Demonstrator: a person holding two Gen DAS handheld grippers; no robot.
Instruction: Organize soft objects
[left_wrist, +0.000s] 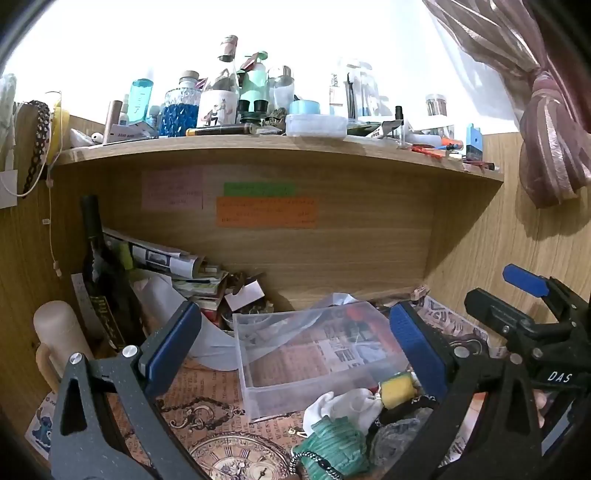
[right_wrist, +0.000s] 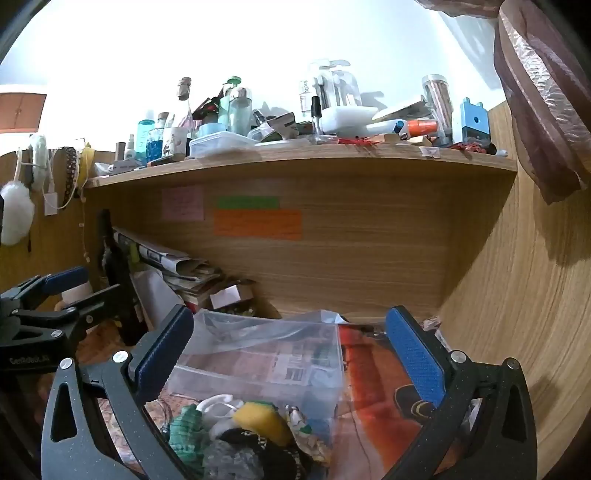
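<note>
Nearest, both the left gripper (left_wrist: 291, 339) and right gripper (right_wrist: 288, 350) stand released (empty); soft pile (left_wrist: 347, 424) unsorted, clear rectangular plastic bin (left_wrist: 295, 354) beyond unfilled: task barely begun

Home desk nook (toiletry-crowded shelf (left_wrist: 280, 147), curtain (left_wrist: 546, 122)).

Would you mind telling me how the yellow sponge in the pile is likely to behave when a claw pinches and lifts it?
The yellow sponge looks porous and rounded, so it will probably squash between the pads and weigh little. It rests loosely on the heap of cloths, so it may tumble if nudged. Its dark backing layer might be a bit stiffer.
</note>
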